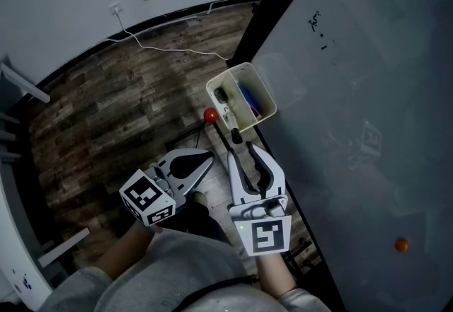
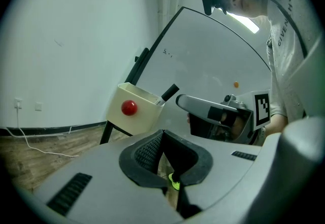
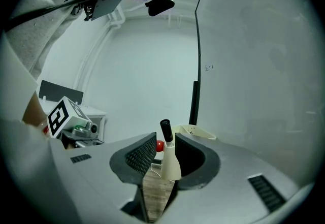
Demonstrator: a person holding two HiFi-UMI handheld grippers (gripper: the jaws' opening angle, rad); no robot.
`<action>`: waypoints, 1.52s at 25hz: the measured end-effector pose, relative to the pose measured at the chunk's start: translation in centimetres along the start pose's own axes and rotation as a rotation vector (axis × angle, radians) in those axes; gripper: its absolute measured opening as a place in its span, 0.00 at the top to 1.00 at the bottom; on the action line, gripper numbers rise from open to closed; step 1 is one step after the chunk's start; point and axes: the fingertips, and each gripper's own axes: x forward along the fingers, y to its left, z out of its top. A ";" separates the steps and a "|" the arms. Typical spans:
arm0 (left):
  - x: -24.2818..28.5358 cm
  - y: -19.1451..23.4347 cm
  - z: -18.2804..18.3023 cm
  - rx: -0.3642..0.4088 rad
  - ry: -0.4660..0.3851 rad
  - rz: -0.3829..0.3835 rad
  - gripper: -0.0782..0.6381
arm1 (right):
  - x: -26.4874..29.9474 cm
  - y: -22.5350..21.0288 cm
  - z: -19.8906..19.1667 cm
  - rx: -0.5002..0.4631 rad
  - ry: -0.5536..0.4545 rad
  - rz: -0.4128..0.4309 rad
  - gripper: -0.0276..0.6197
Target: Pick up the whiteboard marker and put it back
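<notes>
Right gripper [image 1: 242, 151] sits level at the cream holder [image 1: 228, 71] by the whiteboard's [image 1: 354, 91] left edge. Its jaws are spread either side of the whiteboard marker [image 1: 236, 136], not pinching it. The marker leans in the holder's near corner, black end poking over the rim. Left gripper [image 1: 208, 158] hangs just left, jaws pressed together, empty.

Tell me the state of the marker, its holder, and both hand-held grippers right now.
Whiteboard marker: capped, tilted, sticking out of the holder.
Holder: open-topped, other pens inside.
Right hand-held gripper: open around the marker, not gripping.
Left hand-held gripper: shut, empty.
</notes>
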 end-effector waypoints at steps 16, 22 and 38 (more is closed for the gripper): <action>-1.7 -4.2 1.2 0.044 -0.064 0.066 0.87 | -5.2 1.9 0.8 0.022 -0.029 0.084 0.90; -3.0 -5.9 1.3 0.065 -0.074 0.087 0.87 | -7.0 2.8 0.6 0.076 -0.027 0.112 0.92; -6.1 -7.2 3.1 0.109 -0.050 -0.013 0.87 | -7.7 6.7 2.6 0.065 -0.013 0.067 0.93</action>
